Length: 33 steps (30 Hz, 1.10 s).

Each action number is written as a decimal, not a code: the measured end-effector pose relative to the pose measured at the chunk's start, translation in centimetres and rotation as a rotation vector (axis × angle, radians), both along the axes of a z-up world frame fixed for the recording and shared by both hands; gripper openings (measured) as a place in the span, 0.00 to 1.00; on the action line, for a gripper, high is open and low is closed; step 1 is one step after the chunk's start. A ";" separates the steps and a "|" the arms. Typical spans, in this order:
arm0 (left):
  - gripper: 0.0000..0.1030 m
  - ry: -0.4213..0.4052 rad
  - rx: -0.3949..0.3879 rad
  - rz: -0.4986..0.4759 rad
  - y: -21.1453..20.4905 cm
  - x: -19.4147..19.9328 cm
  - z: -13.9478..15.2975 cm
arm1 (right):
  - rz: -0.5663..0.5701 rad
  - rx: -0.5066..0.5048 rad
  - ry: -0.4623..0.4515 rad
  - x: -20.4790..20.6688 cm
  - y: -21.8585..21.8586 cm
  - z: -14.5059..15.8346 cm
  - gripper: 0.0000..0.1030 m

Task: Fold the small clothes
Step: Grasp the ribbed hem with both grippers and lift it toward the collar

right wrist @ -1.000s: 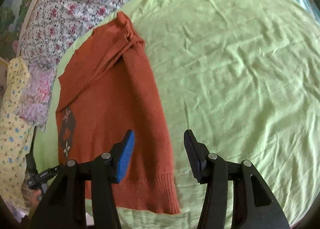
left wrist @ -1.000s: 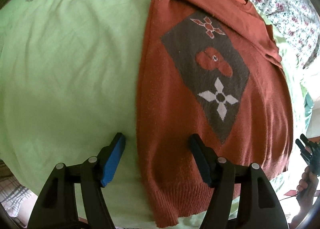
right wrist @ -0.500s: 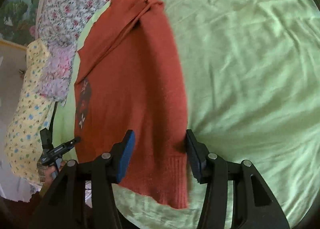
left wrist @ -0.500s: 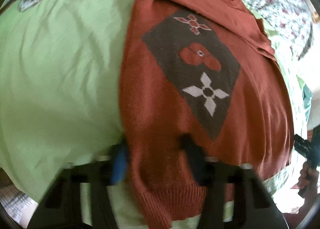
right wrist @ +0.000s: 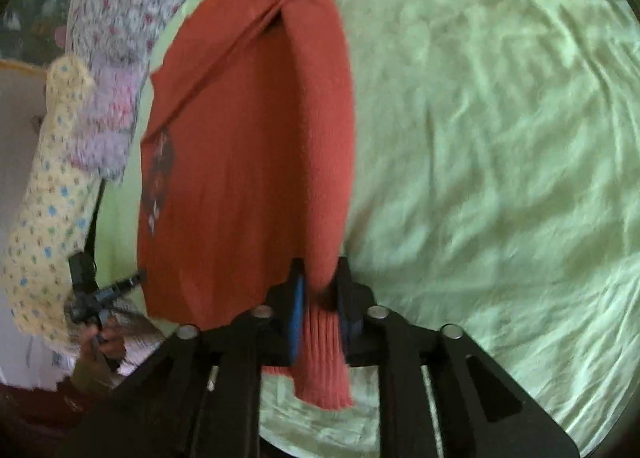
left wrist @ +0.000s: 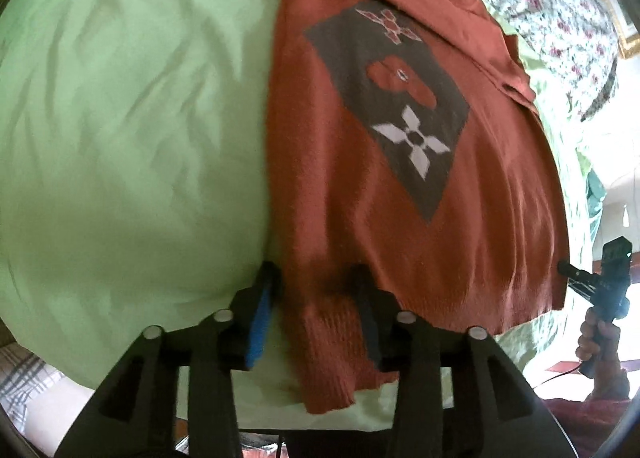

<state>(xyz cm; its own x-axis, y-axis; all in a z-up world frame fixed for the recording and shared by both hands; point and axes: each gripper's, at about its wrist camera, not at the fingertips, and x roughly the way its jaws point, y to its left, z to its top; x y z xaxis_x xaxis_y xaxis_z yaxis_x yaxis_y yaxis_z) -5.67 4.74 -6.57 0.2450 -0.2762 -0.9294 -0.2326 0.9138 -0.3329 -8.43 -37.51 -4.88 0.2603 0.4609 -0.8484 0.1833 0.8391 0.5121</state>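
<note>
An orange sweater [left wrist: 400, 193] lies flat on a bed's green sheet [left wrist: 132, 129]. The left tool [left wrist: 316, 298] pinches one hem corner, its jaws just reopening slightly. The right tool [right wrist: 320, 294], just closing, pinches the other hem corner

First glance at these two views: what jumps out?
A rust-orange sweater with a dark diamond patch lies flat on a lime-green sheet, its ribbed hem nearest the cameras. Each gripper has a bottom corner of that hem between its fingers: left gripper, right gripper.
</note>
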 end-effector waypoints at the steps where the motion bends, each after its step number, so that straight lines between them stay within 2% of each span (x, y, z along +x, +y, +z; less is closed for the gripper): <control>1: 0.39 -0.001 0.015 -0.016 -0.4 0.2 -0.1 | 0.015 -0.003 -0.001 -0.2 0.3 0.0 0.23; 2: 0.38 -0.004 0.032 -0.033 -1.0 0.4 -0.1 | 0.027 -0.003 -0.003 -0.5 0.6 -0.1 0.23; 4: 0.19 -0.019 0.040 -0.061 -1.7 0.7 0.0 | 0.037 -0.010 -0.010 -0.6 1.0 -0.3 0.23; 5: 0.07 -0.025 0.009 -0.068 -1.7 0.9 0.1 | 0.032 -0.009 -0.013 -0.5 1.2 -0.3 0.19; 6: 0.06 -0.029 -0.010 -0.065 -1.6 1.0 0.1 | 0.016 -0.004 -0.016 -0.4 1.1 -0.3 0.11; 10: 0.05 -0.078 -0.031 -0.062 -1.4 1.2 1.9 | -0.017 0.027 -0.056 -0.5 0.6 0.8 0.10; 14: 0.05 -0.210 -0.094 -0.041 -0.6 1.9 6.5 | -0.057 0.140 -0.185 0.1 -0.1 4.4 0.10; 20: 0.04 -0.351 -0.129 -0.014 1.5 4.8 11.8 | -0.130 0.213 -0.336 3.6 -0.9 9.0 0.10; 24: 0.04 -0.421 -0.157 0.011 2.8 8.4 13.9 | -0.156 0.246 -0.412 6.9 -0.8 11.1 0.10; 27: 0.04 -0.446 -0.149 0.029 3.7 12.2 14.6 | -0.174 0.259 -0.452 10.2 -0.9 11.9 0.10; 33: 0.04 -0.459 -0.151 0.066 5.7 20.8 14.5 | -0.255 0.219 -0.456 18.8 -1.0 11.3 0.10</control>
